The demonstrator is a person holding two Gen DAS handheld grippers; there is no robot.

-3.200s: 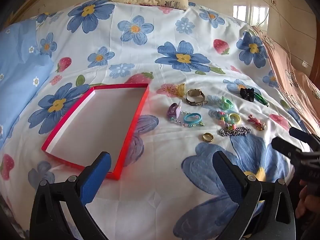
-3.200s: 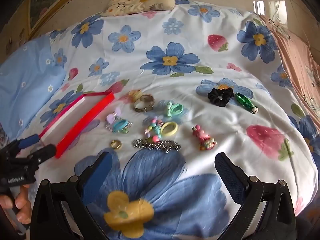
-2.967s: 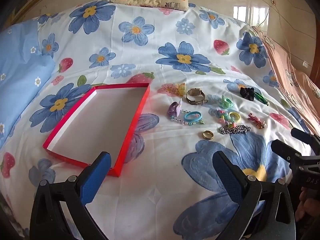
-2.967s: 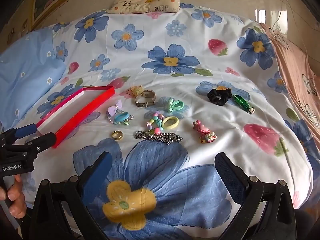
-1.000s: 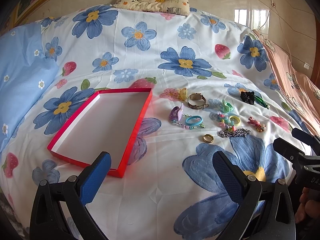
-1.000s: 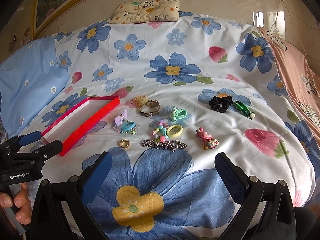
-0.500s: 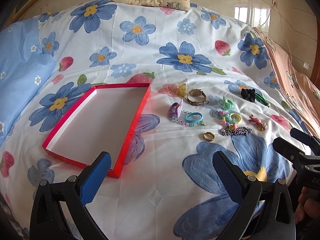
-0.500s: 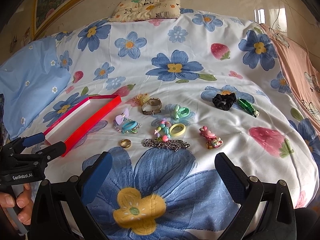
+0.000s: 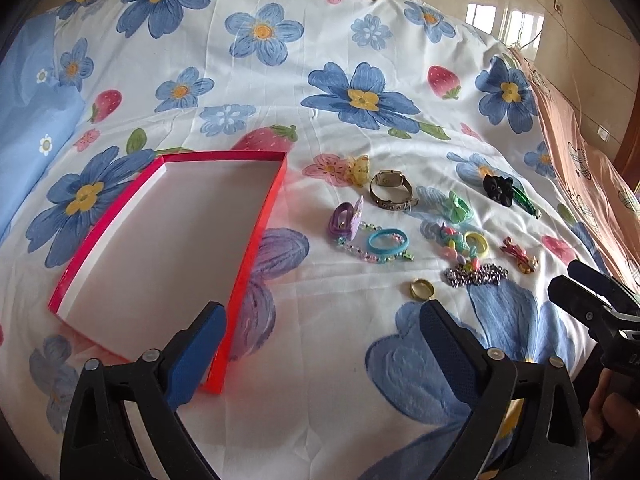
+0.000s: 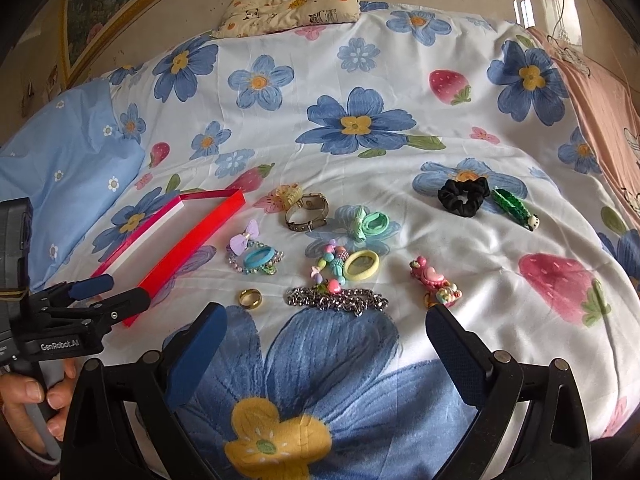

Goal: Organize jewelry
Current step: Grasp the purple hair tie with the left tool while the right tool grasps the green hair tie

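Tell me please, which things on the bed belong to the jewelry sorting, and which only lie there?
Belong to the job:
red box
gold ring
silver chain
wristwatch
blue bracelet
yellow hair tie
black scrunchie

Only lying there:
panda pillow
blue pillow
pink blanket

Red box on blue-flowered, strawberry-printed white sheet.
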